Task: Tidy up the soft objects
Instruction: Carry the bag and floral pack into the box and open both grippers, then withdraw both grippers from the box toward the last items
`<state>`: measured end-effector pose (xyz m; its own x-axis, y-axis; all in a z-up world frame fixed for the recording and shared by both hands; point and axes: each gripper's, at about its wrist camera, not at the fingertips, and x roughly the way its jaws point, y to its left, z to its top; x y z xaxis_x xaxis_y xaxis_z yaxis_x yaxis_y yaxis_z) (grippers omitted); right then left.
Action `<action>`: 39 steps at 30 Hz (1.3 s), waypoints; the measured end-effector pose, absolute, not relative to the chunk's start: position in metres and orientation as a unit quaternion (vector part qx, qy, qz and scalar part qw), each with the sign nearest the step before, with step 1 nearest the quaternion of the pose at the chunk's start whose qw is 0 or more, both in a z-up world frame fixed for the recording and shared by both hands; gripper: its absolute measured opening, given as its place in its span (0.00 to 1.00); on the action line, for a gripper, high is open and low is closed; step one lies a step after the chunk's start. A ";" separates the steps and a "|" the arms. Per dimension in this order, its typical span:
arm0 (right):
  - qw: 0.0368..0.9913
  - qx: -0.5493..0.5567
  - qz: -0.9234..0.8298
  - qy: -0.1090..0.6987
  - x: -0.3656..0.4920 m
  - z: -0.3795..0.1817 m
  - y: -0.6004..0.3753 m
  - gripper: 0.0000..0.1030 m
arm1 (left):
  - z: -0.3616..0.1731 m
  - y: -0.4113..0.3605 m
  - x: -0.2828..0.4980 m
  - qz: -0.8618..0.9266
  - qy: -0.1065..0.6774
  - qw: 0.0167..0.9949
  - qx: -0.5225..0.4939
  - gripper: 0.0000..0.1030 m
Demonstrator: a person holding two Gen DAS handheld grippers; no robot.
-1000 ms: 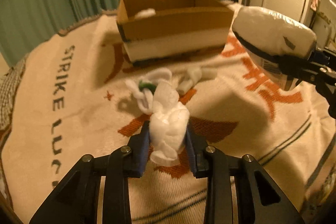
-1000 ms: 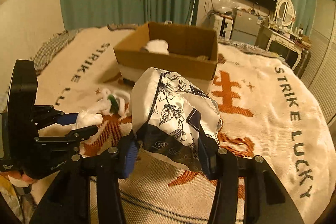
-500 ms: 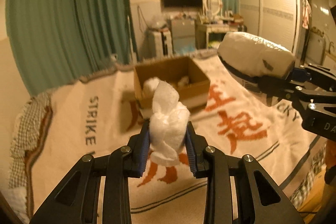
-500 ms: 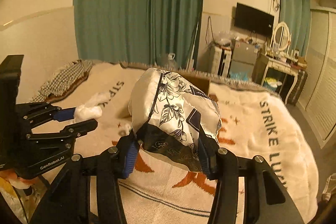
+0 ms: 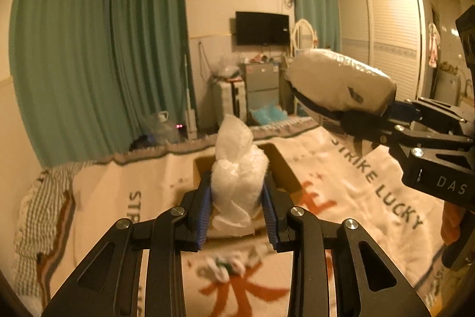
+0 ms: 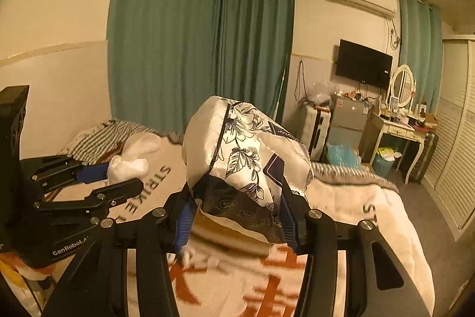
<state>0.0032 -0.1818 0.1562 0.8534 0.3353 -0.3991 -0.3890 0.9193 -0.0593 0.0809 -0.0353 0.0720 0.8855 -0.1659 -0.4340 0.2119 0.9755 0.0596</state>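
Between left jaws, white wad (image 5: pixel 237 180), between right jaws, floral pack (image 6: pixel 246 162)

White bundle (image 5: pixel 237 180): crumpled, upright, clamped off the bed.
Floral pack (image 6: pixel 246 165): white, dark-printed, puffy, clamped aloft.
Cardboard box (image 5: pixel 285 171): open-topped, on blanket.

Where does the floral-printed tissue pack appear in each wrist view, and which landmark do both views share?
Left wrist: floral tissue pack upper right, clamped in the right gripper.
Right wrist: pack centre, between that gripper's fingers.
Shared landmark: wall-mounted TV.
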 end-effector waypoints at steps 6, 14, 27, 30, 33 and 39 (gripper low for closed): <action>0.956 -0.049 0.198 0.210 0.083 0.137 -0.176 0.49 | 0.052 -0.027 0.160 -0.109 0.234 0.966 0.030 0.29; 0.937 -0.029 0.202 0.283 0.198 0.059 -0.163 0.49 | -0.017 -0.029 0.252 -0.099 0.276 0.955 0.046 0.29; 0.926 -0.015 0.179 0.333 0.250 -0.023 -0.166 0.86 | -0.066 -0.030 0.289 -0.079 0.322 0.941 0.065 0.77; 0.931 -0.009 0.175 0.319 0.239 -0.006 -0.172 0.87 | -0.054 -0.031 0.276 -0.075 0.302 0.948 0.064 0.80; 0.937 -0.014 0.168 0.307 0.222 0.022 -0.179 0.87 | -0.031 -0.031 0.262 -0.068 0.292 0.952 0.070 0.80; 0.954 -0.029 0.151 0.255 0.164 0.105 -0.192 0.94 | 0.047 -0.021 0.204 -0.060 0.236 0.968 0.065 0.80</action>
<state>0.1636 -0.1918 0.1047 0.8238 0.2738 -0.4964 -0.3034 0.9526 0.0220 0.2043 -0.0210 0.0473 0.8814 -0.0844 -0.4647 0.1460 0.9844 0.0982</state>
